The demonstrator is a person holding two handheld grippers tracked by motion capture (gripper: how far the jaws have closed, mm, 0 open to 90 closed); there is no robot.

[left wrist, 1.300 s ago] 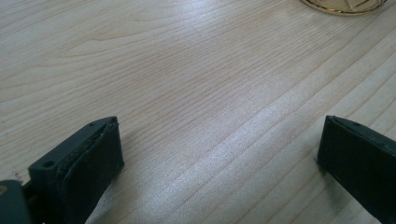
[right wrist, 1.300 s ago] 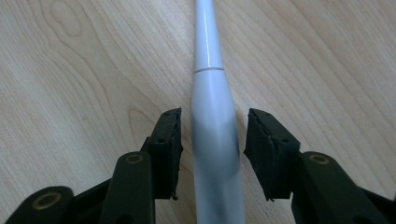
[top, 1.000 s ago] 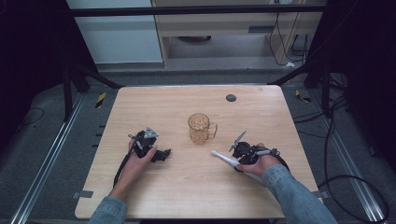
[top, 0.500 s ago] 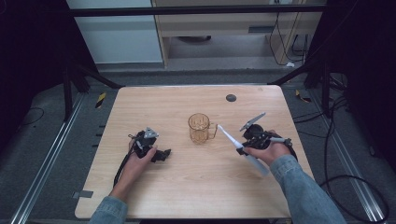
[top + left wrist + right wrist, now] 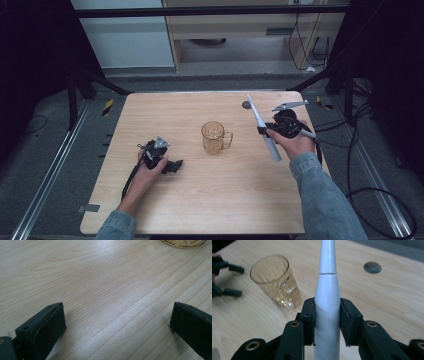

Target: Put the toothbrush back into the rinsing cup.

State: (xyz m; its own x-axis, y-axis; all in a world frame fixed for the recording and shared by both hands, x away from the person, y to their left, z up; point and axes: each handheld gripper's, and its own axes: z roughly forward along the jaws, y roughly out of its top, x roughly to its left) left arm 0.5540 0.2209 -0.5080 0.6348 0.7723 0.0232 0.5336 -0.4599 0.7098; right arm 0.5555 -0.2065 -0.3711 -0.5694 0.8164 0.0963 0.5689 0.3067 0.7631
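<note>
A: We note an amber ribbed glass mug (image 5: 214, 137) mid pale wooden tabletop (image 5: 210, 195), with a round dark hole (image 5: 246, 105) at the far right.

B: We see the right tool (image 5: 327, 312) clamped on a white slender electric toothbrush (image 5: 263, 129), raised and tilted, right of the mug. Left tool (image 5: 117, 322): jaws wide apart, low over bare wood, holding nothing.

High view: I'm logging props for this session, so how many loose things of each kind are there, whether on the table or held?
Amber transparent glass mug with handle: 1
White plastic electric toothbrush, held in the right gripper: 1
Total: 2
</note>
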